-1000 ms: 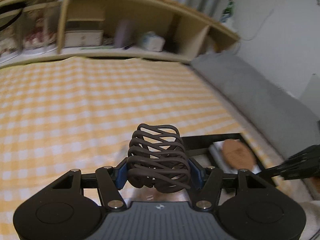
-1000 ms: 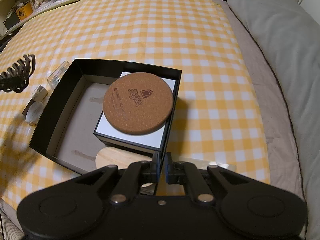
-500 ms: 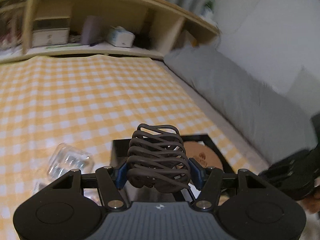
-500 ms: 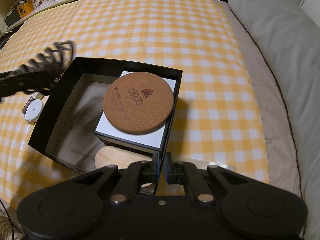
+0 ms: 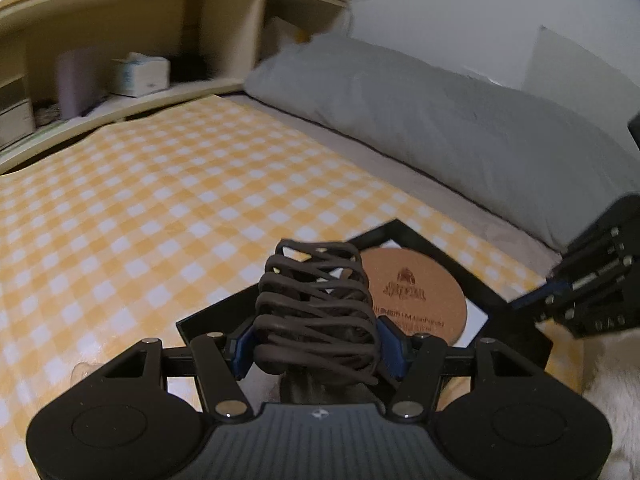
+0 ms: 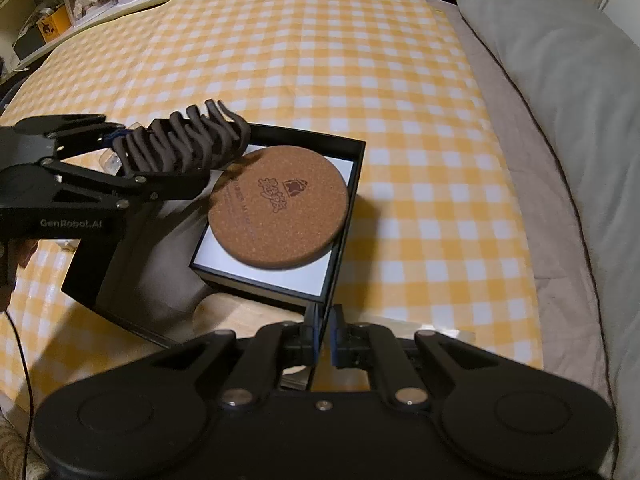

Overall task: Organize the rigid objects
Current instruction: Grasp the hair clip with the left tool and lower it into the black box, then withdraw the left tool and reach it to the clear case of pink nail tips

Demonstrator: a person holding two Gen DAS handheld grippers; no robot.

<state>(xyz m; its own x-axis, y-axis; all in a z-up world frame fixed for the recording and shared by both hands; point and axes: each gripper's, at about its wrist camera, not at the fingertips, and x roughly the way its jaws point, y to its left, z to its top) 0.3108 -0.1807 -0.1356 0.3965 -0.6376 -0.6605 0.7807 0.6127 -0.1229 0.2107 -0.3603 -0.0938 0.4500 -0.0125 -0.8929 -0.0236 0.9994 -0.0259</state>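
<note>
Right wrist view alone showing wooden disc (image 6: 236, 312) in black box (image 6: 352, 184) beneath white inner box (image 6: 264, 276). Dark brown claw clip (image 5: 316, 304), interlaced teeth, being clamped by left gripper (image 5: 318, 346) above box's left part, beside cork coaster (image 6: 278, 206). Right gripper (image 6: 325, 344) being pinched on box's near wall.

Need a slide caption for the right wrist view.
Left gripper carries a hair claw over the black box.

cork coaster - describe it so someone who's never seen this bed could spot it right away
On the yellow checked cloth sits an open black box. Inside it, at the far right, a smaller white-topped box carries the cork coaster. It is the only round brown disc with a dark stamped logo, unlike the ribbed dark hair claw held in the left tongs over the box.
</note>
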